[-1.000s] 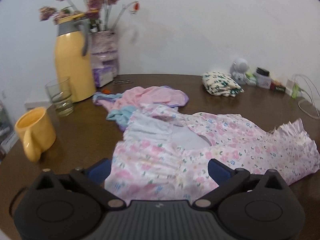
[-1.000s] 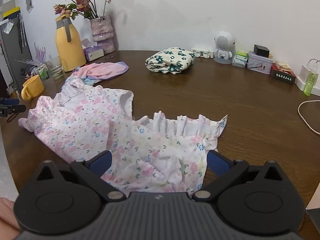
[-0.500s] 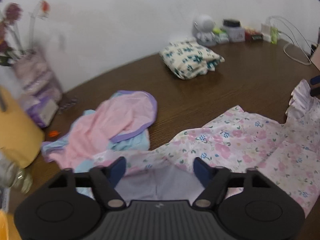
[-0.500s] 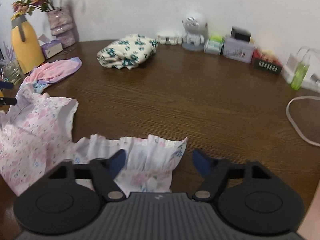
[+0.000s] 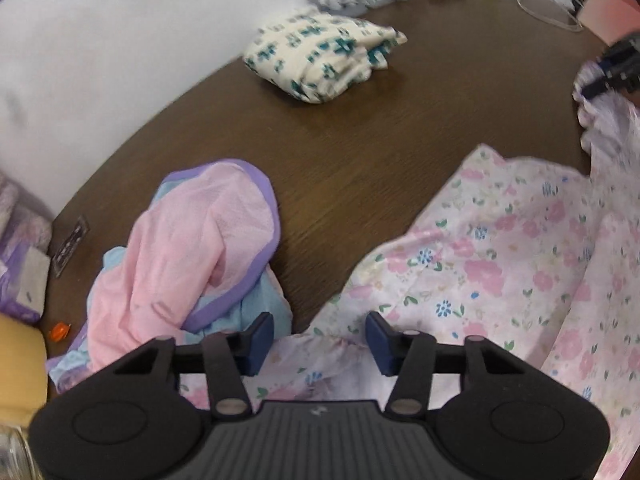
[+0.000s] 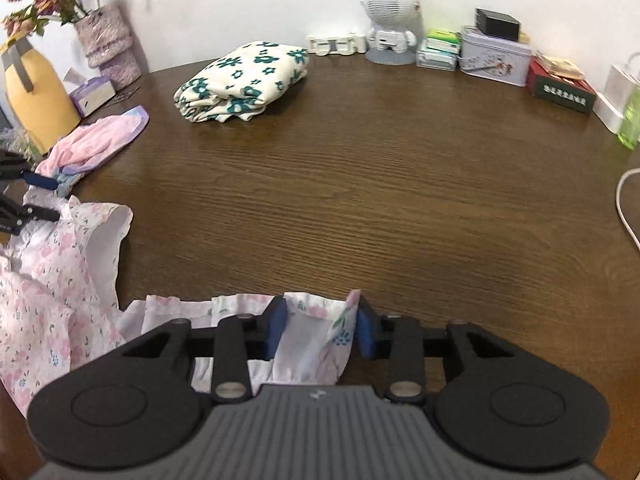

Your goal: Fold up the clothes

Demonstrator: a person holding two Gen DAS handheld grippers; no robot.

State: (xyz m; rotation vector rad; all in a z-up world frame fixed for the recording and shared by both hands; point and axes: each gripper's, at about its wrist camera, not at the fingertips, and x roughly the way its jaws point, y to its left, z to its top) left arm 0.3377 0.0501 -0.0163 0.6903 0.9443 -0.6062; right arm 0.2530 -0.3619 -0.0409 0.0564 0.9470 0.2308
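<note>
Right gripper (image 6: 321, 330) pinches the pink floral cotton dress's (image 5: 500, 264) ruffled hem; left gripper (image 5: 319, 338) straddles its shoulder, jaws partly apart. Likely next: close, lift, fold.

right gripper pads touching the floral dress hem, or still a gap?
Touching. In the right wrist view, the floral dress ruffled hem fills the space between the right gripper pads, and the fabric presses against both blue fingertips.

The left gripper (image 5: 319, 338) is reaching low and forward, its jaws standing partly apart with fabric lying between them. The right gripper (image 6: 321, 326) is holding level, its jaws narrowed around a bunched fabric edge.
</note>
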